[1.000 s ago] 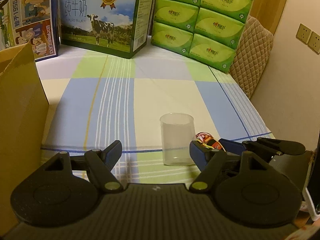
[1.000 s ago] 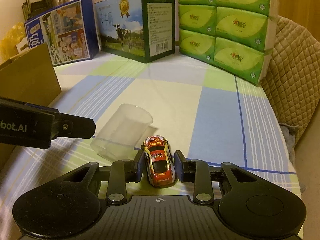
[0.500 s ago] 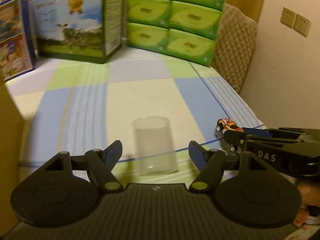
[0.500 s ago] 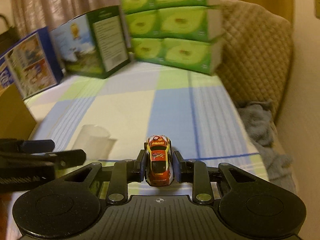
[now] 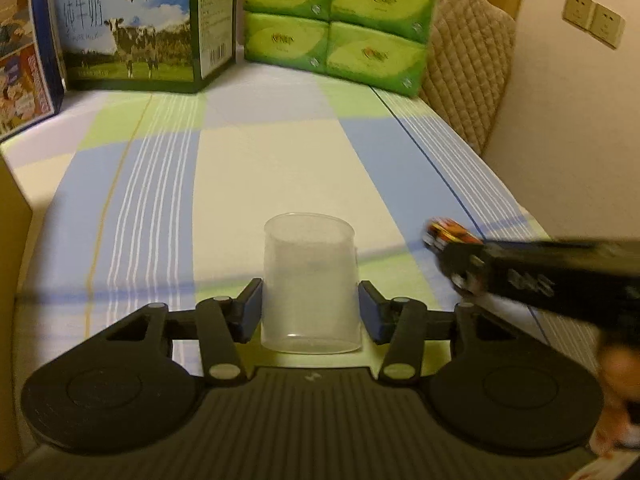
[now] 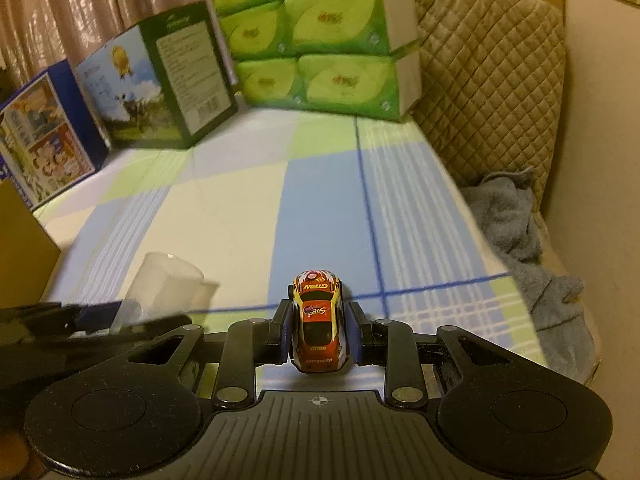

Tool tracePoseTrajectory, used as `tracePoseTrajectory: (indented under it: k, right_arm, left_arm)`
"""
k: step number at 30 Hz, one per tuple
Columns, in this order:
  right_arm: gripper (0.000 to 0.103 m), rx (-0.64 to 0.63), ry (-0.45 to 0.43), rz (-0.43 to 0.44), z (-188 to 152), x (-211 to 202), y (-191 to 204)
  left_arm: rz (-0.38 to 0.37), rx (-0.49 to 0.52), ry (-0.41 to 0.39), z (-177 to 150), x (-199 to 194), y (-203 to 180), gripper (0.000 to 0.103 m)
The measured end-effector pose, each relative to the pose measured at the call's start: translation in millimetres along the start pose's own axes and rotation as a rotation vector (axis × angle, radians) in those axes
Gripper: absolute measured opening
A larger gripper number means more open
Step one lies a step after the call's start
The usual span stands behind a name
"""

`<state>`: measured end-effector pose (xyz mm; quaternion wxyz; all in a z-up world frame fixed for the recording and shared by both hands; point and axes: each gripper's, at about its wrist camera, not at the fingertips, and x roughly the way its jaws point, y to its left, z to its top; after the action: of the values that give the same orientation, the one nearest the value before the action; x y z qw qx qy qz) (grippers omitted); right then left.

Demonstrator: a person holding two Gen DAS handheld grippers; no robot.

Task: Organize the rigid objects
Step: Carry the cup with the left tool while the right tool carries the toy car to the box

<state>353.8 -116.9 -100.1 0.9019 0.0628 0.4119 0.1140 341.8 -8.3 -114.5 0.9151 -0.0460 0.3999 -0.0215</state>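
Your left claw [image 5: 310,312] has its fingers on both sides of the upright clear plastic cup [image 5: 310,282] on the checkered bed sheet [image 5: 256,168], touching or nearly. Your right claw [image 6: 319,334] is clamped on the red toy car [image 6: 319,322], just right of the cup.

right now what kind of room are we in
Probably a home bedroom: the work surface looks like a bed with a checked sheet, a quilted headboard stands at its far end, and household stock, a milk carton box and tissue packs, is stacked there.
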Motion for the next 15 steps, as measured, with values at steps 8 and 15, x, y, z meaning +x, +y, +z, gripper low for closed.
tracePoseTrajectory:
  k: [8,15]
  right_arm:
    - [0.025,0.009,0.063,0.021,-21,-21,8]
    - [0.025,0.016,0.094,0.030,-51,-61,22]
  left_arm:
    - [-0.006,0.014,0.017,-59,-51,-5,0.046]
    - [-0.020,0.045,0.007,-69,-62,-10,0.048]
